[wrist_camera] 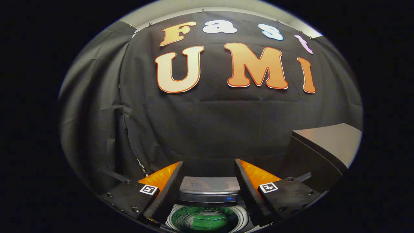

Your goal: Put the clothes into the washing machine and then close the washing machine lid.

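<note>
The small top-loading washing machine (208,207), grey-bodied with a round open drum, sits at six o'clock between and just below the fingers, and a green piece of clothing (207,221) lies inside the drum. Its grey raised lid (209,185) stands at the back, a small blue light below it. The gripper (209,170) hovers above with jaws spread, holding nothing; a grey box-shaped cabinet (326,145) stands at three o'clock.

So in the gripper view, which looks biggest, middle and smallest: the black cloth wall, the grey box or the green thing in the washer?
1. Black cloth wall
2. Grey box
3. Green thing, seen between the open hand-held gripper fingers, partly hidden
</note>
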The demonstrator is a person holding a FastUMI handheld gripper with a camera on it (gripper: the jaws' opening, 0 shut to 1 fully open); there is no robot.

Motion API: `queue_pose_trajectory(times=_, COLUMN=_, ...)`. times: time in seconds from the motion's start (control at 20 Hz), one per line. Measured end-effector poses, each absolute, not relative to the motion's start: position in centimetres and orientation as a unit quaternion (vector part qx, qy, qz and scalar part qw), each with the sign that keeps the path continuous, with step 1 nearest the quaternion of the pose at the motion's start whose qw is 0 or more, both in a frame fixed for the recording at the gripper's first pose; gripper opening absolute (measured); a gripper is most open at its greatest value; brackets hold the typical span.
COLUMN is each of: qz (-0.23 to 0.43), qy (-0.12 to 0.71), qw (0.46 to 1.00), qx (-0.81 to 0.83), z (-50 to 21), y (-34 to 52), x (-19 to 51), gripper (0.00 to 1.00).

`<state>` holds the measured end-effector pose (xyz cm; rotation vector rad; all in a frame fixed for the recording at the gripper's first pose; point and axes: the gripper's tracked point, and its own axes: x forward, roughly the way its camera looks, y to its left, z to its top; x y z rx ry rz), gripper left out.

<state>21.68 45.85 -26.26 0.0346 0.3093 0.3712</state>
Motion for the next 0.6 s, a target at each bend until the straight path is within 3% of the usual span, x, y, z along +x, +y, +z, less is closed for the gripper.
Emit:
queue_pose_trajectory(times=0.3, qz=0.186, qy=0.241, qw=0.952, qx=0.027, z=-33.7, y=45.3, x=17.0, gripper=1.00)
queue_pose_trajectory(times=0.6, qz=0.201, qy=0.241, qw=0.949, qx=0.005, z=-33.0, y=46.3, x=15.6, gripper=1.00)
